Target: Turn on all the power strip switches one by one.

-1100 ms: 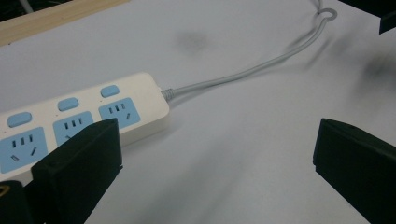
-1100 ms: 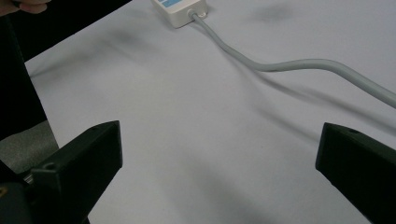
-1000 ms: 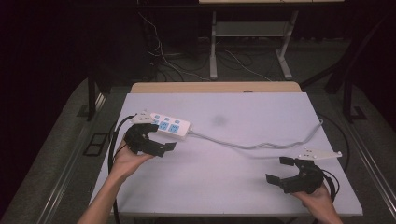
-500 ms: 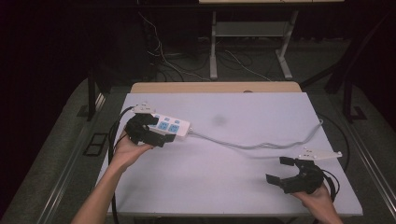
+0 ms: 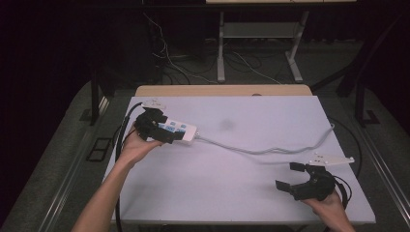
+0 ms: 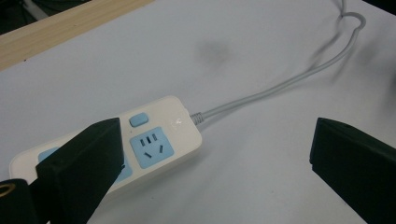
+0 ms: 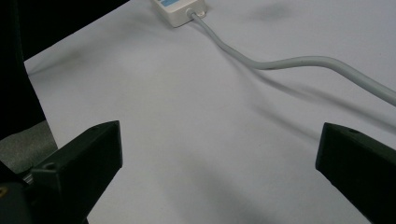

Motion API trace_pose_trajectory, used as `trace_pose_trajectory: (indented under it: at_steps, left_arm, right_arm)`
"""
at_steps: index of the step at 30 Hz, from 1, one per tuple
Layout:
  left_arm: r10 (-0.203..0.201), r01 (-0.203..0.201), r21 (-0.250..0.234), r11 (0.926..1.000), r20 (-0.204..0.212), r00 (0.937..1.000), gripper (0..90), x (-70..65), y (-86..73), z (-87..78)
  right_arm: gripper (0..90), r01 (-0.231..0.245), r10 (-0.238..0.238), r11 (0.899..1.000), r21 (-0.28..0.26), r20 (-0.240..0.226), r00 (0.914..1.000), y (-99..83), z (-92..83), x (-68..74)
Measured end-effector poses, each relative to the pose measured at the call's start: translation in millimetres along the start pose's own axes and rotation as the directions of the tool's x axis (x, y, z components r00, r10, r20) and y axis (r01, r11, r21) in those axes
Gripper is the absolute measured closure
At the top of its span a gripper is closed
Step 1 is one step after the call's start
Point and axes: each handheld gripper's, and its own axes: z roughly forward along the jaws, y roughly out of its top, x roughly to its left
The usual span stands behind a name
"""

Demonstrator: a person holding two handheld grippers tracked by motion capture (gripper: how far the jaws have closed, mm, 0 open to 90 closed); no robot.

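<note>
A white power strip (image 5: 180, 131) with blue sockets lies at the table's far left. Its grey cable (image 5: 261, 151) runs across the white table (image 5: 227, 193) to the right edge. My left gripper (image 5: 164, 129) is open over the strip's left end. In the left gripper view, one jaw overlaps the power strip (image 6: 154, 140) and the other stands well clear to the right; the cable (image 6: 280, 86) leads away. My right gripper (image 5: 287, 176) rests open at the near right corner, holding nothing. In the right gripper view, the strip's end (image 7: 182, 9) and the cable (image 7: 289, 60) lie ahead of the gripper (image 7: 219, 154).
A faint dark smudge (image 5: 226, 124) marks the table's middle back. A wooden strip (image 5: 222, 90) borders the far edge. Behind it are loose floor cables (image 5: 183, 67) and a metal stand (image 5: 256, 38). Black cables hang off the table's left side (image 5: 121, 140).
My left gripper has moved away from the person and onto the power strip's left end. The right gripper has stayed still.
</note>
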Motion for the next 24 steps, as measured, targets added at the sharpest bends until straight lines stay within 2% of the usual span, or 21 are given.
trace_pose_trajectory:
  at_steps: [20,24]
  left_arm:
    - [0.02,-0.019,0.076,0.9969,-0.016,0.9997,7.0,11.0,22.5,29.9]
    - [0.01,-0.008,0.076,0.9971,-0.023,0.9997,10.6,12.6,27.0,35.0]
  right_arm:
    - [0.5,-0.001,0.001,1.0,0.002,-0.003,1.0,-0.8,0.8,-1.0]
    - [0.5,-0.003,0.003,1.0,0.004,-0.005,1.0,-1.0,1.1,-1.6]
